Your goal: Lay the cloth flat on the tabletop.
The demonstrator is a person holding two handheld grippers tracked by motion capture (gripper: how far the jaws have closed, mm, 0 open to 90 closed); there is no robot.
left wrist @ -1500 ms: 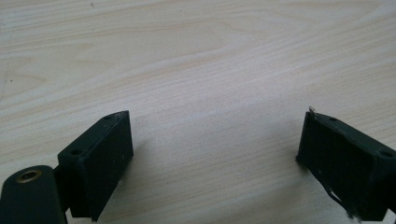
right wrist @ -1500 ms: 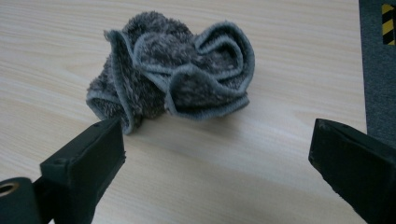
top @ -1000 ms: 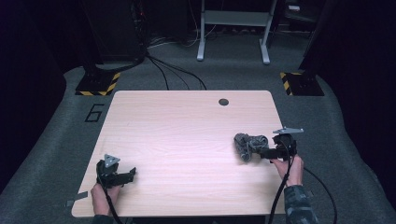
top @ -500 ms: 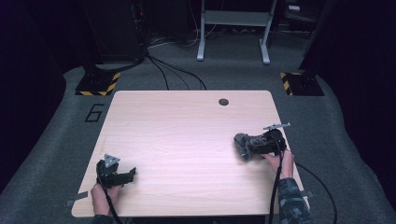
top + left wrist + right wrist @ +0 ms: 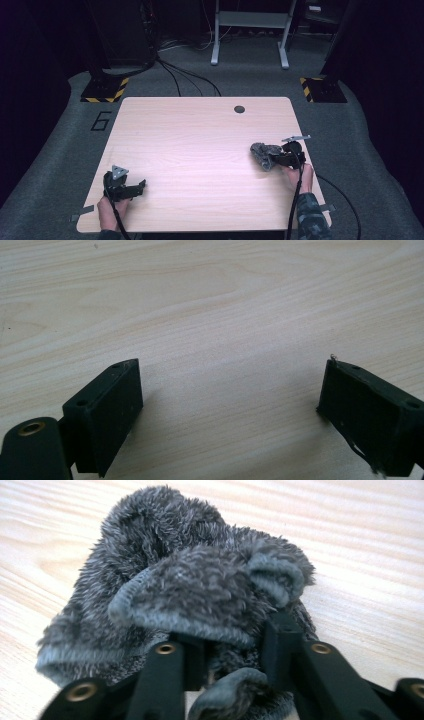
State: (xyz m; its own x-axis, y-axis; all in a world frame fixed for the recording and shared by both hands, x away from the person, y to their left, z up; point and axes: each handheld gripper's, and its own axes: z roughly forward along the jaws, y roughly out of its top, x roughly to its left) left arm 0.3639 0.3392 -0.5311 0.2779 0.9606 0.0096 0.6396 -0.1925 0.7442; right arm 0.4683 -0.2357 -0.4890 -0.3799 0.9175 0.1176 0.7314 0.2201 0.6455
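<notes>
Sock, grey and fuzzy, bunched on table; right gripper jaws just closing, clamped on it. Left gripper jaws wide apart over bare wood.

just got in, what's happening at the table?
A person works two handheld grippers at a light wooden table. The right gripper has just been closing on a fuzzy grey bundle of cloth, probably a sock, at the table's right side; the fabric bunches between its fingers. The left gripper rests open near the front left corner, nothing between its fingers.
</notes>
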